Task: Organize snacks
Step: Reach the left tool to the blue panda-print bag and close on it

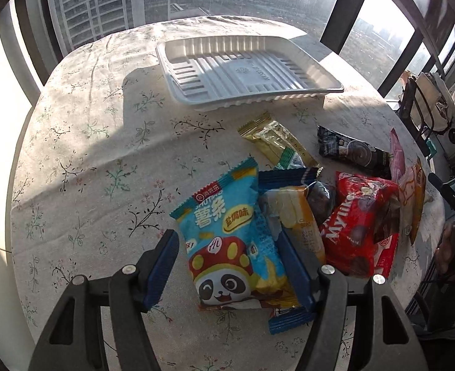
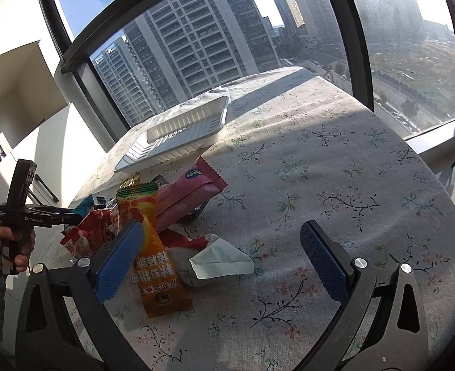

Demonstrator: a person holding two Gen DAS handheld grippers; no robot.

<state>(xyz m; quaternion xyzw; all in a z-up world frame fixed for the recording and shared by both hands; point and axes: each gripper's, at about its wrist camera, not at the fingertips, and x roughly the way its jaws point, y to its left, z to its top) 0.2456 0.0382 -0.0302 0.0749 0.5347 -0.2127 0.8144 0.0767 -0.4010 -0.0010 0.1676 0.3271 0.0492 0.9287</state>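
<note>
**Left gripper straddles the blue panda packet; right gripper hangs wide beside the pile**

The left gripper (image 1: 227, 266) points down at a heap of snack packets on the round table (image 1: 82, 142), which wears a cloth printed with small flowers. Its blue-padded fingers (image 1: 162, 266) stand on either side of the blue panda packet (image 1: 230, 235). The left pad is clear of the wrapper, with cloth showing in the gap; the right pad lies against or just beside the packet's right edge, and I cannot tell which. So the jaws are part-way in, with the packet between them but not clamped.

The heap sits toward the table's near edge. Just right of the panda packet lies a yellow-and-white packet (image 1: 301, 222), then a red packet (image 1: 357, 225). Behind them lie a gold wrapper (image 1: 276, 145) and a black one (image 1: 351, 151).

The empty white tray (image 1: 246, 71), ribbed along its walls, stands near the far edge of the table, apart from the heap.

The right gripper (image 2: 224, 253) hovers over the table's right part with its fingers spread wide and nothing held. Its left pad (image 2: 119, 262) stands in front of an orange packet (image 2: 159, 266). A pink packet (image 2: 190, 191) lies behind that, and a pale green-white wrapper (image 2: 218, 259) lies between the pads.
</note>
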